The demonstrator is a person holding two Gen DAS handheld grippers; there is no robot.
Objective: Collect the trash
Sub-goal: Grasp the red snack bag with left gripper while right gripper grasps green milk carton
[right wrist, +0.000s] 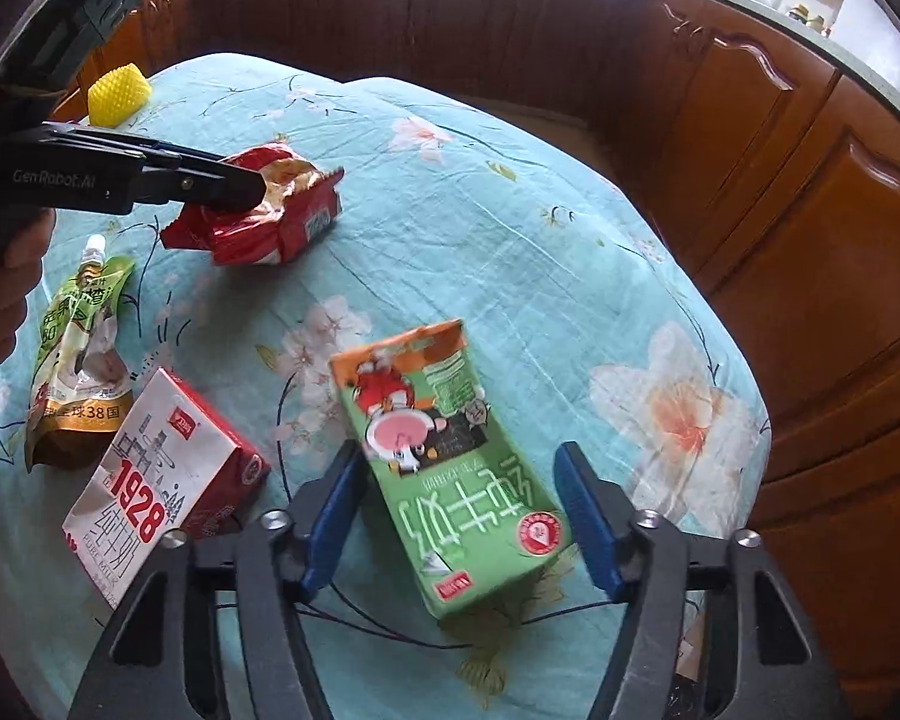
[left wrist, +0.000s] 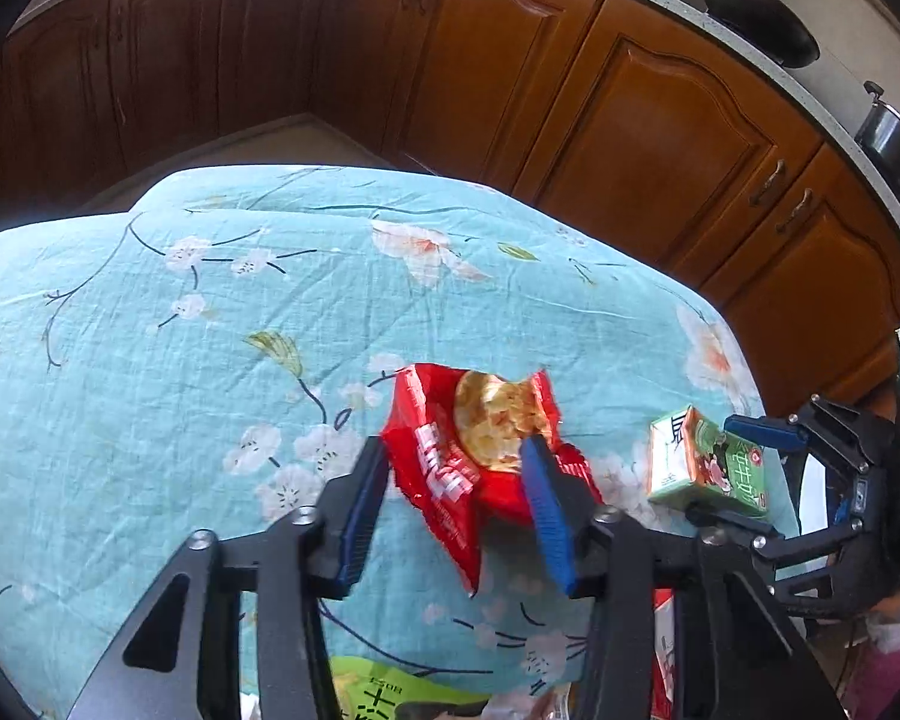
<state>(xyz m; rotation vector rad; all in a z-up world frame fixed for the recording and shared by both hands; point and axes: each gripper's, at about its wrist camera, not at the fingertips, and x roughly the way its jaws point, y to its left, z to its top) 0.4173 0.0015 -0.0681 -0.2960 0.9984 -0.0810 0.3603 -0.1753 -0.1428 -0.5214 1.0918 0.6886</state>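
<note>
A torn red snack wrapper (left wrist: 450, 468) lies on the floral blue tablecloth (left wrist: 180, 330). My left gripper (left wrist: 456, 462) is open with its jaws on either side of the wrapper; the same wrapper (right wrist: 282, 210) shows under that gripper (right wrist: 252, 186) in the right wrist view. A green milk carton (right wrist: 450, 462) lies flat between the open jaws of my right gripper (right wrist: 459, 474), which also shows at the right of the left wrist view (left wrist: 750, 474) around the carton (left wrist: 708, 468).
A red and white 1928 milk carton (right wrist: 162, 474), a green drink pouch (right wrist: 81, 360) and a yellow foam piece (right wrist: 117, 93) lie on the table's left side. Brown kitchen cabinets (left wrist: 660, 120) curve close behind the table. A pan (left wrist: 756, 12) sits on the counter.
</note>
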